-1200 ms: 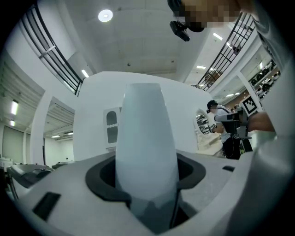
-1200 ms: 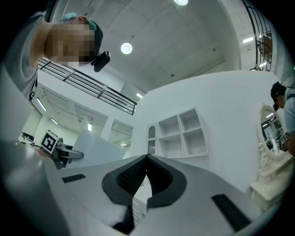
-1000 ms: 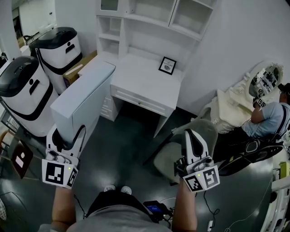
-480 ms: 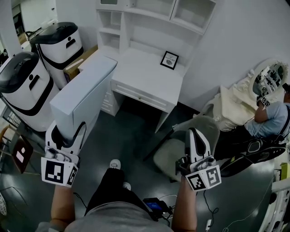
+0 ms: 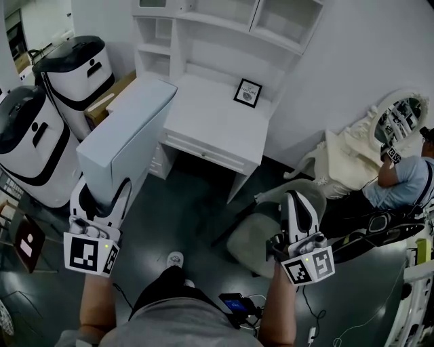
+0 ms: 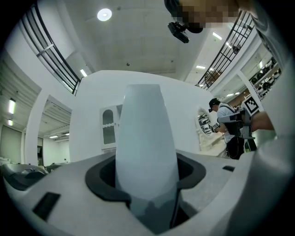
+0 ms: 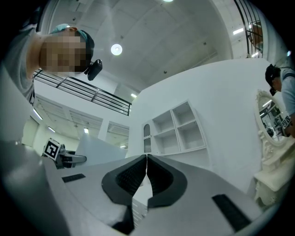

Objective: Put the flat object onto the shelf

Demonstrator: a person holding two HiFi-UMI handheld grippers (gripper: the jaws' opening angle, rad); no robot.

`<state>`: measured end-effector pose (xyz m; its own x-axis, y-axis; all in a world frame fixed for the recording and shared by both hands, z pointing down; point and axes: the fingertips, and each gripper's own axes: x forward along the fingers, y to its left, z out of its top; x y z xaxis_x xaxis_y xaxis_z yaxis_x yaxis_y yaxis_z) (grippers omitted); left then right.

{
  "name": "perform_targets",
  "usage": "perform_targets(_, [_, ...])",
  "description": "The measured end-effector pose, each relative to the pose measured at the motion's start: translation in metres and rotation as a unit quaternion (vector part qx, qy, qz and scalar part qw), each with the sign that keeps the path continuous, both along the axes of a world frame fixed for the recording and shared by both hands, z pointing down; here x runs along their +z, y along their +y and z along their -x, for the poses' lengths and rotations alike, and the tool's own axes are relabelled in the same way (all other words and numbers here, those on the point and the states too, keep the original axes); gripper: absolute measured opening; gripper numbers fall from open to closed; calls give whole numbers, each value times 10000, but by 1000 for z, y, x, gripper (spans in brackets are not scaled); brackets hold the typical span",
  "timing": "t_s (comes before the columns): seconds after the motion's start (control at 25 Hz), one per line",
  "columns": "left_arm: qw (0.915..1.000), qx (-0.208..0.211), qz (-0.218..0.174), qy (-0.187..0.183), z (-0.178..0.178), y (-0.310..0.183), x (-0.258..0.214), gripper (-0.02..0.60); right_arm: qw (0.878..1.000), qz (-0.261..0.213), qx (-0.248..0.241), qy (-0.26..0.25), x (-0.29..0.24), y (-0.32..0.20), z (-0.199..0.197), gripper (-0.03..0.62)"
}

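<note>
The flat object is a large white board [image 5: 129,129], held on edge and reaching toward the white desk [image 5: 217,115]. My left gripper [image 5: 102,195] is shut on the board's near end. In the left gripper view the board [image 6: 146,147] fills the gap between the jaws of the left gripper [image 6: 146,177]. The shelf unit [image 5: 224,17] with open cubbies rises behind the desk. Low at the right, my right gripper [image 5: 296,198] is shut and holds nothing. The right gripper view shows that gripper [image 7: 146,162] with jaws pressed together, the shelf unit [image 7: 177,129] ahead and the board [image 7: 99,150] at left.
A small framed picture [image 5: 248,93] stands at the desk's back. Two white machines with black tops [image 5: 74,68] [image 5: 30,146] stand at left. A padded chair [image 5: 261,227] sits by my right gripper. A seated person [image 5: 407,179] and an ornate mirror [image 5: 397,118] are at right.
Both grippers have moved forward toward the desk, the board going along in the left one. The person's feet have stepped. Neither gripper's jaws changed.
</note>
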<state>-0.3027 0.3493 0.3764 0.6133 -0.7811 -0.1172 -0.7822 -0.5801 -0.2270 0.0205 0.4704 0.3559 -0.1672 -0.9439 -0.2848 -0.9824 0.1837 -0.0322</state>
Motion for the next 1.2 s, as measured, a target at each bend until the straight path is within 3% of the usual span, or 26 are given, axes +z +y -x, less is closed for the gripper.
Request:
perform_targets(0.68, [9995, 292, -73, -19, -17, -132, -10, 265, 10000, -11, 79, 0, -8, -130, -5, 28])
perform_targets(1.2, [9991, 402, 99, -111, -43, -177, 4, 265, 9997, 180, 18, -140, 6, -184, -28, 28])
